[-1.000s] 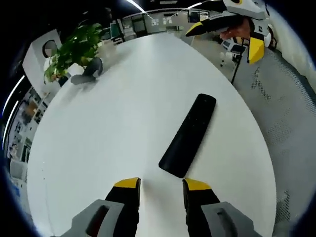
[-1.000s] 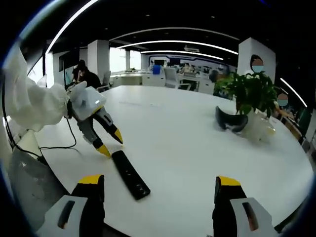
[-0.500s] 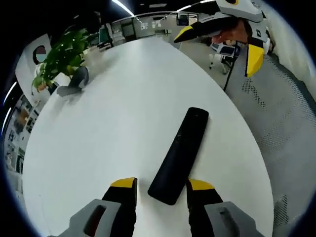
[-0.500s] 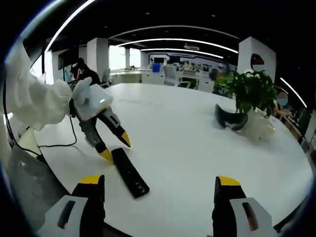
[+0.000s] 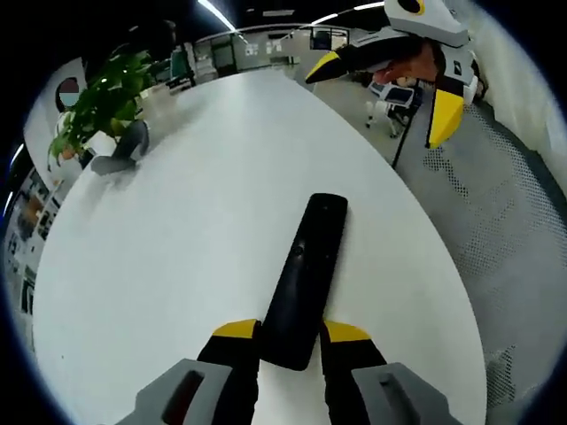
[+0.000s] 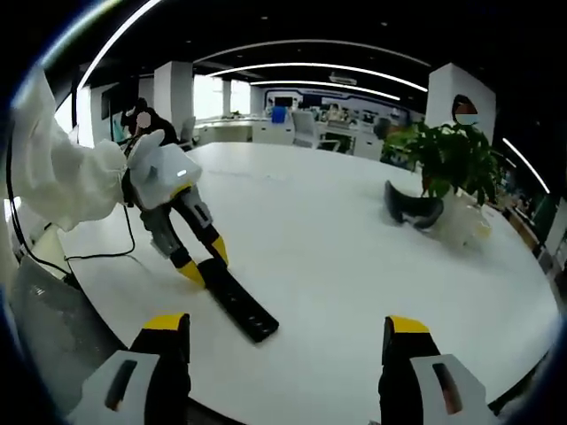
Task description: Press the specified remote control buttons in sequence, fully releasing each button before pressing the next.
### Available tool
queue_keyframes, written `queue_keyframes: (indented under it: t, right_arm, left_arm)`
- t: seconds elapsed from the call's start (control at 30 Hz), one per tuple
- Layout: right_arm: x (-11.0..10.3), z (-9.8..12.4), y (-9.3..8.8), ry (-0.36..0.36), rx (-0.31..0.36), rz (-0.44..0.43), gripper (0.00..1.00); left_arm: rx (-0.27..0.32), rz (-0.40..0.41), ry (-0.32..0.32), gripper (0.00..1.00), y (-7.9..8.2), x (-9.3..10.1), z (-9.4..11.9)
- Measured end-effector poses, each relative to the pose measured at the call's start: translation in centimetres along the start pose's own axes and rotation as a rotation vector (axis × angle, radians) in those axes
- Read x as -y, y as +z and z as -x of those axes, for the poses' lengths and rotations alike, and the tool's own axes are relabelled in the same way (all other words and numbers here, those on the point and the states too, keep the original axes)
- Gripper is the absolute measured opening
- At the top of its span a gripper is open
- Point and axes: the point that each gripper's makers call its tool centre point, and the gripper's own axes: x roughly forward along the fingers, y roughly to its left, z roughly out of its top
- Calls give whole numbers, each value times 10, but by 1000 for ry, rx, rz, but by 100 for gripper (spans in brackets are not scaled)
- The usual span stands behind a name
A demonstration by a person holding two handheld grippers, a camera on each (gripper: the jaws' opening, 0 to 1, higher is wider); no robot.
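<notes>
White table (image 5: 177,266) carrying a potted plant (image 6: 452,164), a dark headset (image 6: 409,211) beside it, and a black remote (image 5: 304,280) near the edge. Left gripper (image 5: 292,336): its 2 yellow-tipped jaws flank the remote's near end, closed against its sides. Right gripper (image 6: 288,335): jaws wide apart, holding nothing, above the table edge, the remote lying just ahead on its left.

White table (image 5: 177,230) with remote (image 5: 304,276), plant (image 5: 102,97), headset (image 5: 120,152).
</notes>
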Motion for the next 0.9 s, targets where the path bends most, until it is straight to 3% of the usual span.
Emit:
queue_keyframes:
  t: [0.3,0.47,0.73,0.9]
  right_arm:
    - [2,0,-1,-8,-3,0,89]
    - [4,0,-1,-17,-4,-3,89]
    - [5,-1,-3,-20,-15,-1,89]
    - [4,-1,-4,-18,-20,4,89]
  left_arm:
    - [-25,35,42,24,-7,-20,4]
    - [-49,55,93,24,-18,-43,10]
    - [-62,137,116,24,-27,-73,17]
    - [-77,130,169,24,-33,-96,18]
